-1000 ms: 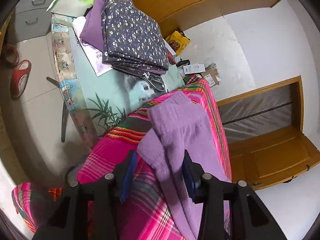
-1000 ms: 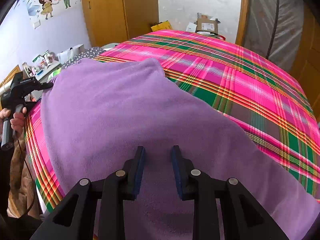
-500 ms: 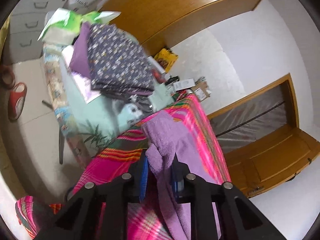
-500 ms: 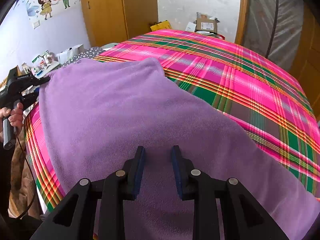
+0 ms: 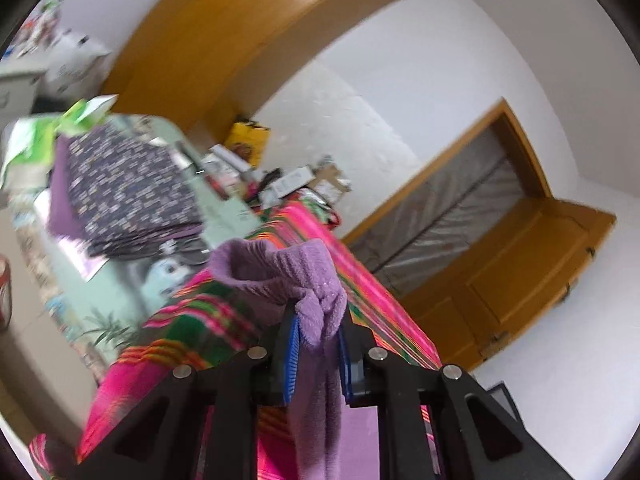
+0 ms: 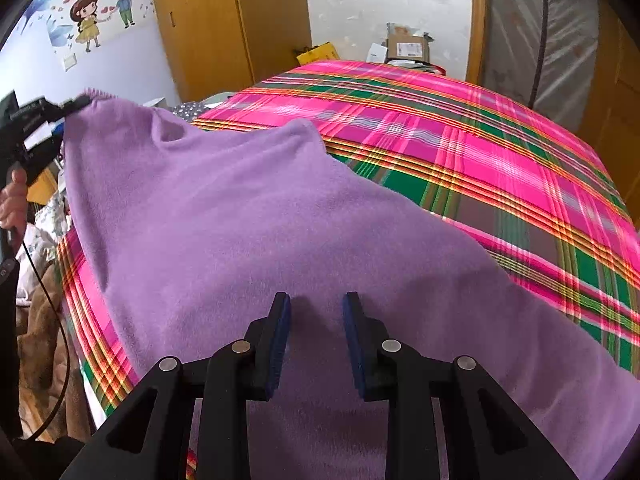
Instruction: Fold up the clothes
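Purple fleece garment [image 6: 256, 216] lies spread over a bed w/ pink-green plaid bedspread [image 6: 460, 152], covering the near-left part of it; far and right side of the plaid is bare. Left tongs [image 5: 318, 326] grip a bunched corner of the garment: fabric is pinched between the blue pads, jaws closing on it, a rolled fold standing up above the tips and the rest hanging down between the black arms. In the right wrist view that same corner [image 6: 92, 100] is lifted off the bed at the far left, cloth sloping down from it to the flat part; a hand [image 6: 12, 200] holds the left tongs' handle there, w/ a thin black cable hanging below. Right tongs [image 6: 316, 312] point down at the near middle of the garment, jaws apart at a moderate gap, pads either side of the fleece surface; tips look to rest on or just above the cloth, can't tell if any fabric is pinched, none seen raised between them. Beyond the bed, left wrist view: a tabletop [image 5: 132, 276] w/ pale printed cover just beside the bed edge, carrying a folded stack [image 5: 128, 192] of dark floral-print cloth w/ purple cloth under it; picture is blurred here. Small boxes and a yellow package [image 5: 248, 140] sit on the floor by the wall past the bed's far end. Wooden wardrobe [image 6: 224, 24] stands behind, cartoon wall sticker [image 6: 104, 12] on the wall to its left.
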`<control>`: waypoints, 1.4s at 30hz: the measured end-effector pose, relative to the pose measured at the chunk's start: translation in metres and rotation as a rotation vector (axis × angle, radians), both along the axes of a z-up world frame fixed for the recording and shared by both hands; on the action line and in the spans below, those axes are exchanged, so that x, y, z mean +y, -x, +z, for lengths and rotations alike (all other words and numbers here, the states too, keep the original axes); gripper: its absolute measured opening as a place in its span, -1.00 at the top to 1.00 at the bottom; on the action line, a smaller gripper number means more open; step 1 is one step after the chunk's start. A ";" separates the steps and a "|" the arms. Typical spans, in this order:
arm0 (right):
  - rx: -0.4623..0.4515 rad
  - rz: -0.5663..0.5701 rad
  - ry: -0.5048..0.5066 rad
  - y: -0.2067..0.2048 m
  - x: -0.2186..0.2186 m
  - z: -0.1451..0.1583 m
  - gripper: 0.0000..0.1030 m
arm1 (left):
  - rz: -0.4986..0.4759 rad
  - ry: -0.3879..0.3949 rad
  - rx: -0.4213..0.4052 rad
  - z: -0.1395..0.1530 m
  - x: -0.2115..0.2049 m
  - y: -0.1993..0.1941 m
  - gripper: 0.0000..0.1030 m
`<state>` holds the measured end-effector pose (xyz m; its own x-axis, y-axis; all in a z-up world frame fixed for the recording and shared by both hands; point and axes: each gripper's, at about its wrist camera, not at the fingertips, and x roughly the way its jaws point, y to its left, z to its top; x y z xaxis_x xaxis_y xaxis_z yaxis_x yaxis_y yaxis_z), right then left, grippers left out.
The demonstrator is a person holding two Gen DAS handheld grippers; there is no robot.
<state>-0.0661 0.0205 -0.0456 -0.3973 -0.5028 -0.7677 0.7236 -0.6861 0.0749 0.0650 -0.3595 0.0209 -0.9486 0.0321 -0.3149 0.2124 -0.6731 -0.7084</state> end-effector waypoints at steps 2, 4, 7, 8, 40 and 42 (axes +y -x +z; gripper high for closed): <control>-0.001 -0.006 0.005 -0.001 0.003 0.001 0.45 | -0.053 0.044 0.023 0.014 0.017 0.008 0.67; -0.004 -0.017 0.014 0.000 0.007 0.002 0.45 | -0.095 0.075 0.042 0.024 0.032 0.012 0.67; -0.009 -0.035 0.028 0.001 0.014 0.003 0.45 | -0.176 0.125 0.070 0.038 0.059 0.021 0.67; -0.011 -0.043 0.033 0.002 0.016 0.004 0.45 | -0.206 0.140 0.075 0.041 0.068 0.024 0.67; -0.049 -0.265 0.270 0.017 0.106 0.026 0.46 | -0.755 0.560 -0.159 -0.033 0.278 0.038 0.51; -0.062 -0.253 0.296 0.017 0.106 0.027 0.46 | -0.760 0.566 -0.128 -0.026 0.277 0.031 0.50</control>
<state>-0.0835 0.1266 -0.0182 -0.4944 -0.5983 -0.6306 0.5223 -0.7844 0.3347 0.0339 -0.0825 -0.0054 -0.6940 0.4364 -0.5726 -0.3696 -0.8985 -0.2369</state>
